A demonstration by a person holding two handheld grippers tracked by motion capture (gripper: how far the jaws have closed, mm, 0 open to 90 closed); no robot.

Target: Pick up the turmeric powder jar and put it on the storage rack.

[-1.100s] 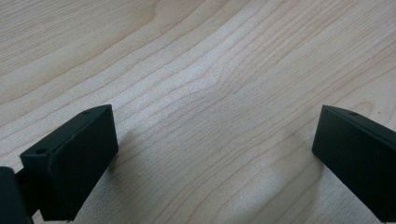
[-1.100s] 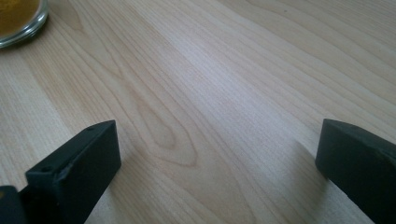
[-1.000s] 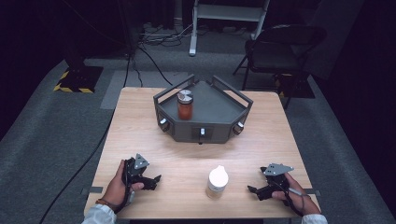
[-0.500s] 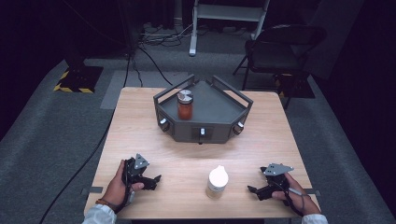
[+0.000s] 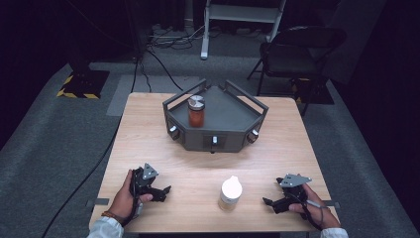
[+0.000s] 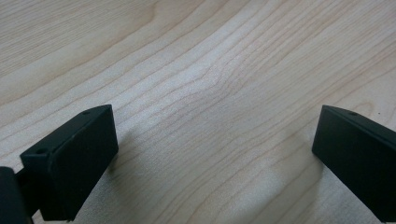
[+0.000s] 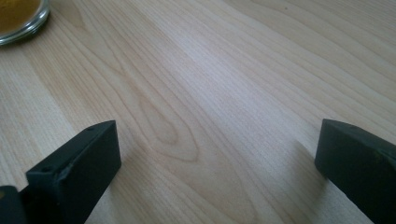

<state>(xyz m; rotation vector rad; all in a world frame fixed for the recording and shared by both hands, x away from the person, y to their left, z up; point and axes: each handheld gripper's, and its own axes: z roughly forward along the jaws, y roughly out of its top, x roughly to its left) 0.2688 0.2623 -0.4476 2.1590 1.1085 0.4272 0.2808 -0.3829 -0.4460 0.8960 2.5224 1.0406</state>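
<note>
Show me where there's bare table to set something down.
Bare wood lies between the left gripper and the white-capped bottle, and along both sides of the grey tray. The tray crowds the table's far middle.

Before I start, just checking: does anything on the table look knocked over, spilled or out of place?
Nothing stands out. The white-capped bottle stands upright between the left gripper and right gripper, both open and holding nothing. The orange jar sits upright, lid on, in the grey tray. No spills show.
</note>
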